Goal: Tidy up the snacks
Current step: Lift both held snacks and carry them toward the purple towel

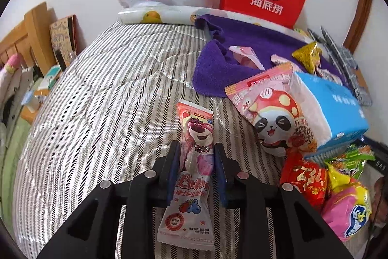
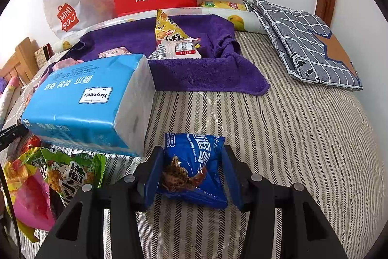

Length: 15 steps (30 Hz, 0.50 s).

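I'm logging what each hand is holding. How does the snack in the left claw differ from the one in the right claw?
The Lotso candy packet is long, narrow and mostly white and pink with a bear picture; the cookie packet is short, squarish and dark blue with a chocolate chip cookie picture. The candy packet reaches well past the left claw; the cookie packet barely passes the right claw. Both are sealed and gripped from both sides.

My left gripper (image 1: 197, 157) pinches a long pink-and-white Lotso candy packet (image 1: 194, 176) lengthwise above the striped bed (image 1: 97, 113). My right gripper (image 2: 191, 166) clamps a crumpled blue chocolate-chip cookie pouch (image 2: 194, 169), lying flat just over the bed.
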Each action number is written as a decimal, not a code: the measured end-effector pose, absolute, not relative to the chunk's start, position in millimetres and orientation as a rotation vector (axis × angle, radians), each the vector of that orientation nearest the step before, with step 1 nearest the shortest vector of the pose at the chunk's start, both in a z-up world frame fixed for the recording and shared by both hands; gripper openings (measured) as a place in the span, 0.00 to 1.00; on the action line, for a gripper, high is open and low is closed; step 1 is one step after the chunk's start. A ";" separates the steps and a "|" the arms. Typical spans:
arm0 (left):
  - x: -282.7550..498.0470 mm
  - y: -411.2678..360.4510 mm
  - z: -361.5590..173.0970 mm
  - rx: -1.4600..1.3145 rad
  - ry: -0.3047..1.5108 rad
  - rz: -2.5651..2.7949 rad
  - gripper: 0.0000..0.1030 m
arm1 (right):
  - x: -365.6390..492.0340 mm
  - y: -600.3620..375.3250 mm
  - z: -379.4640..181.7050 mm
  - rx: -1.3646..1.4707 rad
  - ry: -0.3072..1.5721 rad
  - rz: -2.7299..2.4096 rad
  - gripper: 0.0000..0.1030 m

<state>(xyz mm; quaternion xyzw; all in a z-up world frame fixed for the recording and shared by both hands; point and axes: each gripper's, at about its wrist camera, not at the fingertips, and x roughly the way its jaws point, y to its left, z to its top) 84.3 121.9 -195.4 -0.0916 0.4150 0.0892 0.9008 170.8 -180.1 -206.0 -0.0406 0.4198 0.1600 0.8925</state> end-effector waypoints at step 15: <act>80.6 124.5 -191.2 -0.215 0.861 0.151 0.18 | 170.3 -184.6 -204.3 -0.049 0.862 0.321 0.42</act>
